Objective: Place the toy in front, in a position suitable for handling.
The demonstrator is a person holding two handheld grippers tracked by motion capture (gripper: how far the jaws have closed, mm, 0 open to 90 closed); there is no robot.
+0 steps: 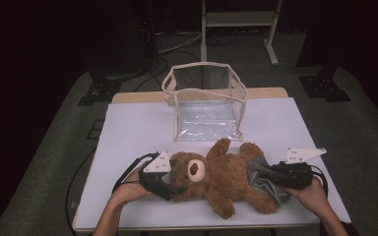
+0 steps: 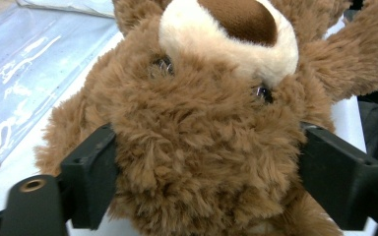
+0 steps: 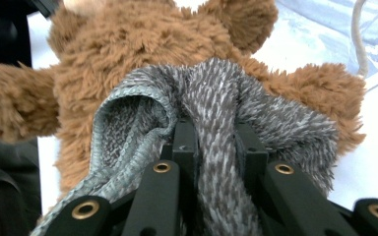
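Observation:
A brown teddy bear (image 1: 221,177) lies on its back across the white table, head toward the left. My left gripper (image 1: 177,186) has its jaws on either side of the bear's head (image 2: 202,147), and the fur bulges against both pads. A grey knitted cloth (image 1: 266,186) sits around the bear's lower body. My right gripper (image 1: 262,172) is shut on a fold of this grey cloth (image 3: 275,128), bunched between its narrow jaws (image 3: 216,135) in the right gripper view. The bear's legs (image 3: 128,39) spread beyond the cloth.
A clear plastic bag with beige trim (image 1: 204,66) stands open behind the bear at mid-table; its clear wall (image 2: 29,64) lies near the bear's head. White table surface (image 1: 138,128) stretches left and right of the bag. A metal frame stands on the floor beyond.

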